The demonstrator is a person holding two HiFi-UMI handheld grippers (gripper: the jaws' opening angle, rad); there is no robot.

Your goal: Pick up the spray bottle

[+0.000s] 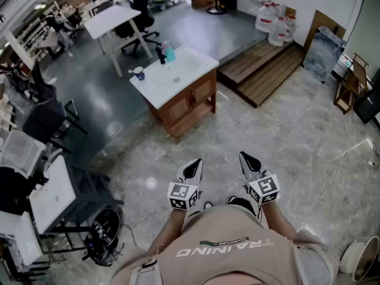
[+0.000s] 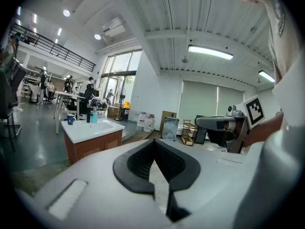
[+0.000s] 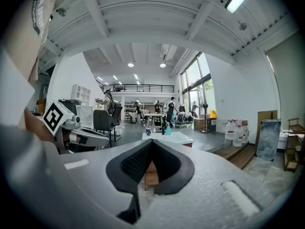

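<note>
A teal spray bottle (image 1: 170, 53) stands at the back of a white sink top (image 1: 178, 79) on a wooden cabinet, several steps ahead of me. A dark bottle (image 1: 160, 54) stands right beside it and a blue cup (image 1: 139, 73) sits at the left corner. Both grippers are held close to my body, far short of the cabinet. The left gripper (image 1: 193, 170) is shut and holds nothing, and the right gripper (image 1: 249, 161) is the same. The teal spray bottle (image 2: 94, 115) looks small in the left gripper view. In the right gripper view the spray bottle (image 3: 168, 129) shows just above the jaws.
A wooden platform (image 1: 264, 70) lies right of the cabinet, with water jugs (image 1: 273, 21) behind it. A white table (image 1: 113, 19) and office chairs stand beyond. Carts and dark chairs (image 1: 41, 177) crowd the left side. A cable (image 1: 341, 165) runs over the marble floor at right.
</note>
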